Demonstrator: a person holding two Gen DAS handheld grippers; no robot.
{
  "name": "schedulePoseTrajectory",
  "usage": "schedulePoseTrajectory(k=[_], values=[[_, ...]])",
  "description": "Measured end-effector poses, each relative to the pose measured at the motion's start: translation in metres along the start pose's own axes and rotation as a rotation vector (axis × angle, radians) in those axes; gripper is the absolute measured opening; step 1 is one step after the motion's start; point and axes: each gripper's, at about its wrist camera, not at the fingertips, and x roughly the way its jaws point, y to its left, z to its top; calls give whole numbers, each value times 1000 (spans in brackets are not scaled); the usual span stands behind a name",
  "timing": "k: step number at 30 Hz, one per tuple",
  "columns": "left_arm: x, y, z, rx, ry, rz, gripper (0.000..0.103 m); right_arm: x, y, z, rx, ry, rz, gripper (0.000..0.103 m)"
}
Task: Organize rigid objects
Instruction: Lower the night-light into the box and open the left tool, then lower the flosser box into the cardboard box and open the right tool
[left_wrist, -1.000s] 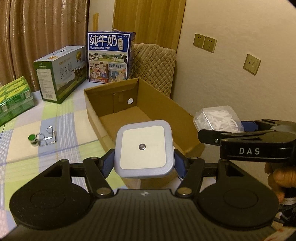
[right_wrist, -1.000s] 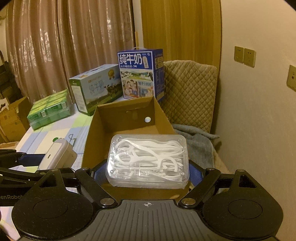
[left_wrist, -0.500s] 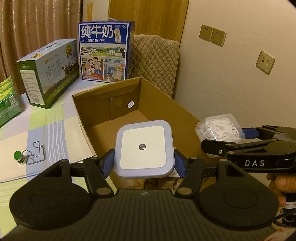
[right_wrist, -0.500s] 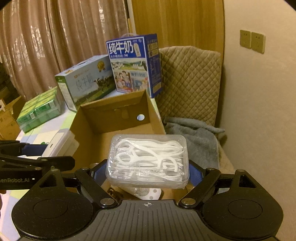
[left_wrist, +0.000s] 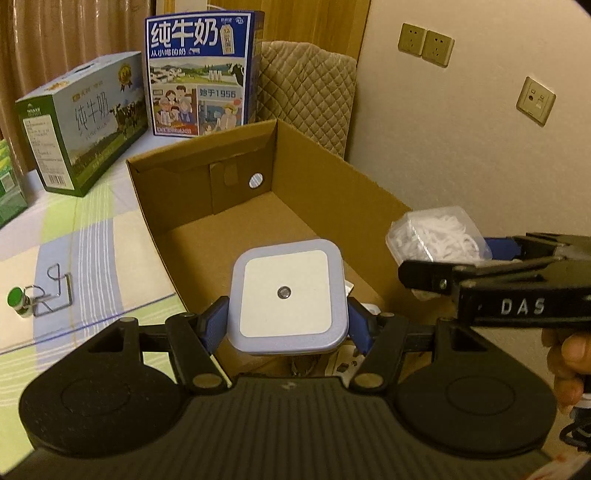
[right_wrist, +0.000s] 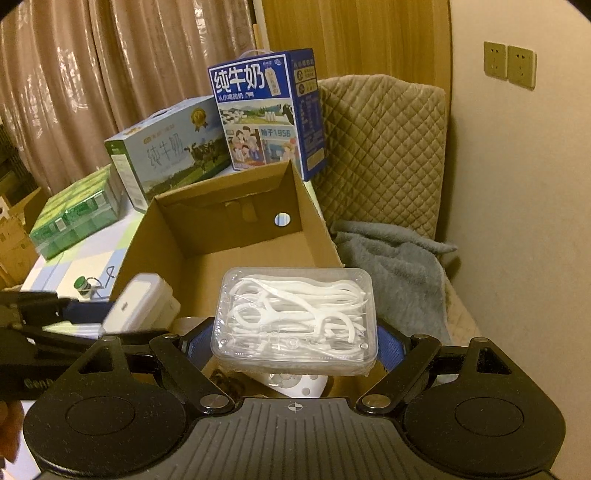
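Cardboard box (left_wrist: 332, 192) is now under both my grippers; left (left_wrist: 288, 325) pinches night light (left_wrist: 288, 295), right (right_wrist: 293, 343) pinches floss case (right_wrist: 295, 317); release seems next.

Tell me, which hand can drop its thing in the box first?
Probably the left. Its gripper holds the night light right over the box floor, while the right gripper's floss case hangs beside the side wall.

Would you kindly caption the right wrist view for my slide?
Right gripper holds a clear floss-pick box above the open cardboard box.
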Motion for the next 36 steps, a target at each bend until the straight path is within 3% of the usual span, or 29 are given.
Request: schedulePoseTrajectory(k=[12,21,36], values=[[2,1,-1,-2,-4,19,60,-1,-1,2,6,-1,0,83],[-21,11,2,-23,-52,45,60,-6,0,0,15,-4,-1,83],[-45,32,-13,-69,-51,74,60,-4,19,-4,8,10,32,83]])
